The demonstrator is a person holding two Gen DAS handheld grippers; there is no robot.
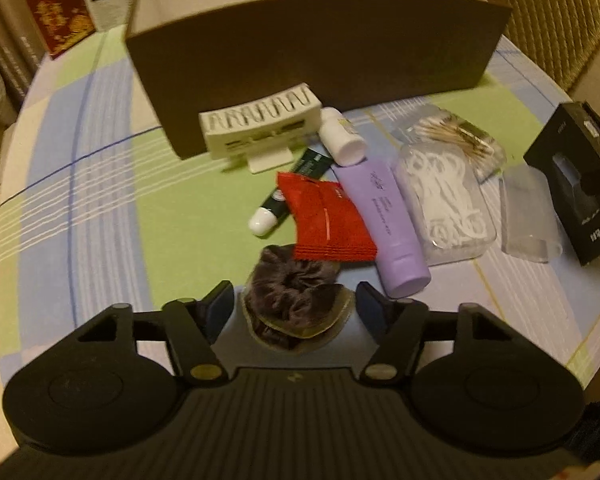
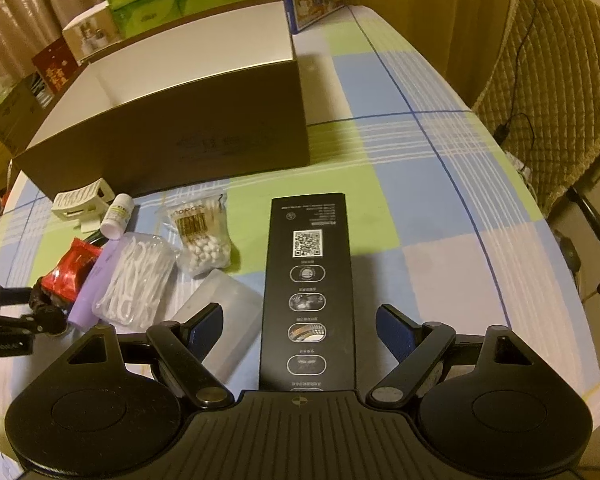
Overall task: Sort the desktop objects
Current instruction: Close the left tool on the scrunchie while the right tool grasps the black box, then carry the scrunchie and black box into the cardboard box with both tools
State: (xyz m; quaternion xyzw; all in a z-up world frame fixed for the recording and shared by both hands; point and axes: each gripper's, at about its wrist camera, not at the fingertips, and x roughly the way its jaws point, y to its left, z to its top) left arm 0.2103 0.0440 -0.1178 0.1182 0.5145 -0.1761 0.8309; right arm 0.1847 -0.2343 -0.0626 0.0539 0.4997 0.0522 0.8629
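A dark brown scrunchie (image 1: 288, 276) lies on the checked tablecloth (image 1: 112, 184), partly on a thin olive pad. My left gripper (image 1: 295, 292) straddles it, open, with a small gap between each pad and the fabric. In the right wrist view that same gripper (image 2: 20, 312) reaches in from the left edge. A long black box (image 2: 308, 264) with a QR code lies flat between the fingers of my right gripper (image 2: 300, 312), which is open and clear of both its sides. Behind stands the open brown box (image 2: 172, 120) with a white inside.
Beyond the scrunchie lie a red packet (image 1: 324, 220), a purple tube (image 1: 388, 216), a clear case of floss picks (image 1: 440, 200), a cotton swab bag (image 1: 452, 136), a white bottle (image 1: 340, 136), a green tube (image 1: 284, 200), a white holder (image 1: 256, 124) and a clear lid (image 1: 528, 208). A padded chair (image 2: 548, 80) stands right.
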